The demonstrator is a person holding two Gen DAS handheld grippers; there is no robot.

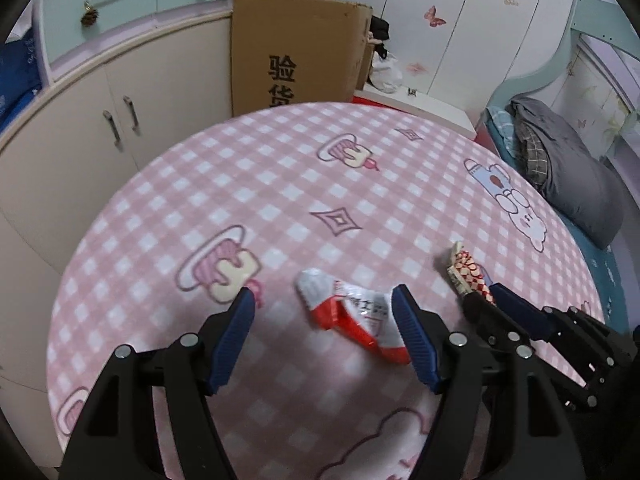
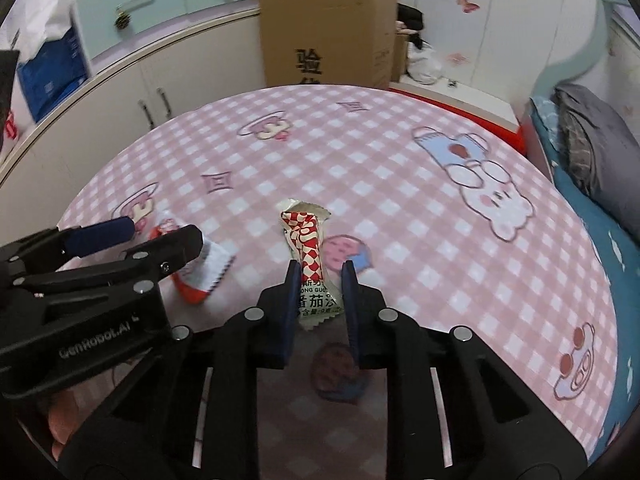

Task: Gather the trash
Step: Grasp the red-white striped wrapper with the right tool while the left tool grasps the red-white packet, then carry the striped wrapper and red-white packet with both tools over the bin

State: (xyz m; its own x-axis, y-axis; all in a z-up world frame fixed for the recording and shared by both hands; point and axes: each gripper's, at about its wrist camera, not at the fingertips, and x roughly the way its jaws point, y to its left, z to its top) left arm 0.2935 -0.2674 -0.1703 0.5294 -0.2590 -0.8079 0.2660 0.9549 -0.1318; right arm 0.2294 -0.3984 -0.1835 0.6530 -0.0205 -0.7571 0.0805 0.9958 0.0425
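Pink checked worktop with cartoon prints; behind it a tall cardboard box printed with black characters, cream cabinet doors at left, grey bedding on a bed at right.

The right tool is closed on a red-and-white checkered sachet above the pink checked counter, while the left tool, fingers spread, straddles a red-and-white wrapper just beside it.

Pink-checked tablecloth, red-white wrappers
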